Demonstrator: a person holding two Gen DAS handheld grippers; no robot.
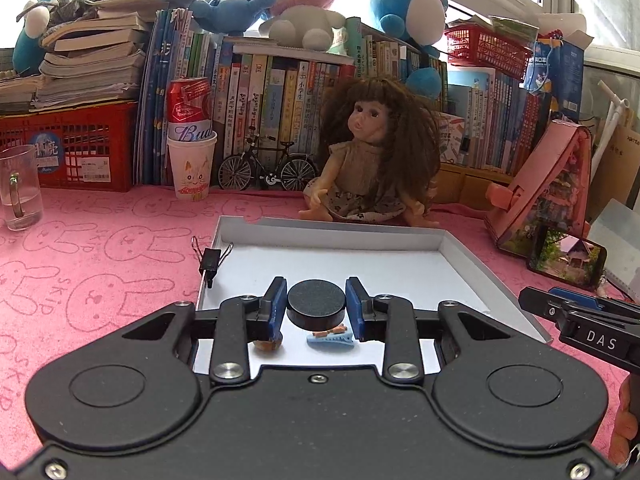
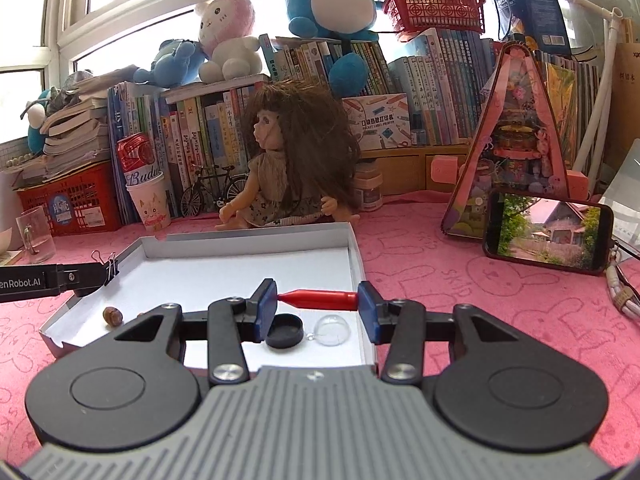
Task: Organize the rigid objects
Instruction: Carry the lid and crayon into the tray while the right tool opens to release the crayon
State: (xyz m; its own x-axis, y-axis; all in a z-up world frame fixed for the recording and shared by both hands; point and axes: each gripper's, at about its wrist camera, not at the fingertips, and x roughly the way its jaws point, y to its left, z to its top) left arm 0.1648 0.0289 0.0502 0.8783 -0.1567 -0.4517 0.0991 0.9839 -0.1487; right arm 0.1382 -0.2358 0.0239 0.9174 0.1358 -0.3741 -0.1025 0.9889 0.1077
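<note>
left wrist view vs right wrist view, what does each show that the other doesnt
Only the left wrist view: the left gripper shut on a black disc, with a blue hair clip lying in the tray below it.

Only the right wrist view: the right gripper shut on a red pointed piece, plus a black lid and a clear dome in the tray, and a small jar behind the doll.

Both: the white tray, the binder clip on its edge, the doll, the red can and the phone.
</note>
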